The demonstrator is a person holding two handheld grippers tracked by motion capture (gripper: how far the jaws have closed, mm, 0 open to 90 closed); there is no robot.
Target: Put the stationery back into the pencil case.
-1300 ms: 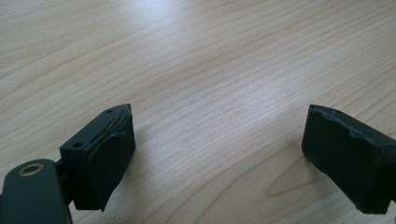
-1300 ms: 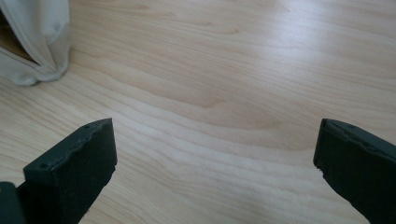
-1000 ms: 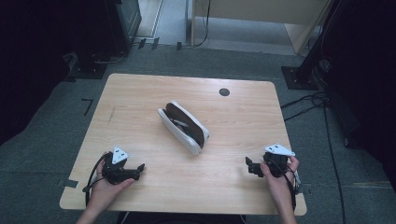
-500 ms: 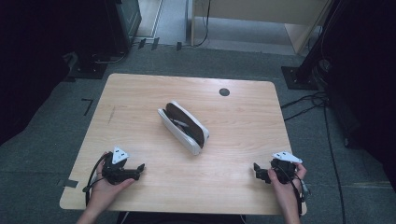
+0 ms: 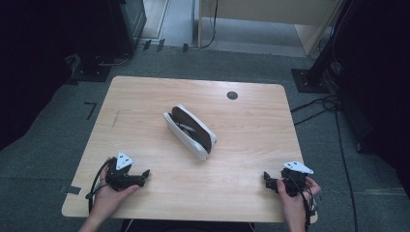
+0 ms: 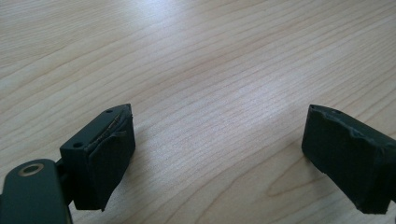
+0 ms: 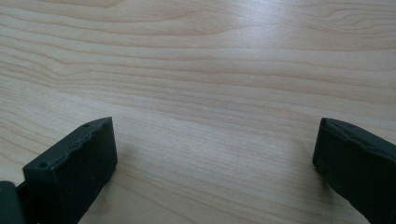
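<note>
Left gripper [image 5: 145,173] low at table's [image 5: 145,96] near edge, jaws wide apart, bare wood between the pads [image 6: 105,163]. Right gripper [image 5: 267,180] likewise, jaws spread with nothing between. Pouch [image 5: 189,131] lies well ahead of both sets of fingertips, mid-table, between them: long, white-sided, open top showing dark interior, lying diagonally. No legible writing or brand visible.

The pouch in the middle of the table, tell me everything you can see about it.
The pouch is a long, narrow case with white sides, soft-looking, like fabric. Its top gapes open along its length, showing a dark brown inside with something pale in it, too small to identify. It lies diagonally near the centre of the wooden table, resting on the bare wood, and nothing else touches it.
</note>
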